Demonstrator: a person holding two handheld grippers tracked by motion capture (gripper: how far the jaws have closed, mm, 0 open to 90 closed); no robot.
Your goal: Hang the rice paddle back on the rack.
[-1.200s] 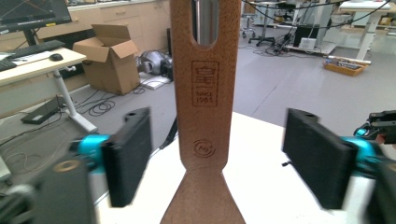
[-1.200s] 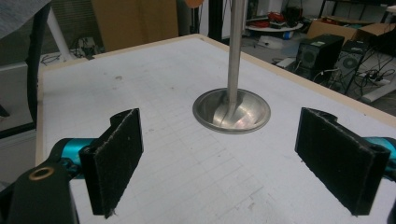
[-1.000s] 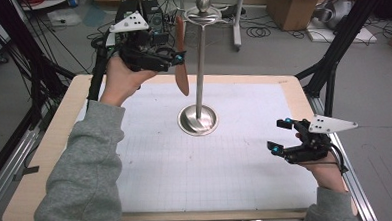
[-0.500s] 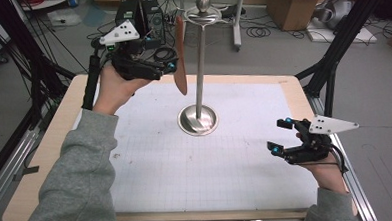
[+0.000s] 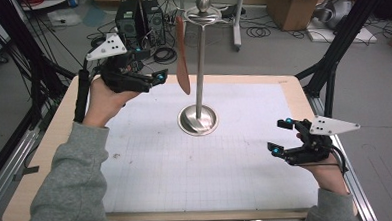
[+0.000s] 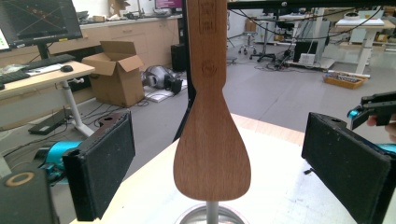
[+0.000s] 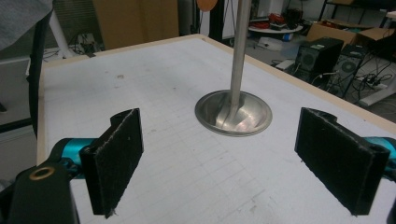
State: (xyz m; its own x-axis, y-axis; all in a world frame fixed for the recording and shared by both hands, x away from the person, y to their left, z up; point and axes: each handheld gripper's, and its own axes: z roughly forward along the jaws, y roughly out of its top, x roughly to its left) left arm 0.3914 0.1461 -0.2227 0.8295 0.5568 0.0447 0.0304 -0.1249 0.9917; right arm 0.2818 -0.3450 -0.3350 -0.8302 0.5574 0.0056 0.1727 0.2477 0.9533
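Change: over the last second the left gripper (image 5: 155, 78) has risen and drawn back slightly from the spatula (image 5: 182, 58); the right gripper (image 5: 280, 137) has not moved.
Meaning: probably the left is lining up to take the spatula off the stand (image 5: 198, 65).
Left gripper: jaws wide apart, empty; in its own view the spatula (image 6: 211, 140) blade hangs between the pads, touching neither.
Right gripper: jaws wide apart, empty, near the table (image 5: 263, 87)'s right edge, well apart from the stand.
Spatula: hangs from the stand's top arm, blade down, above the base.
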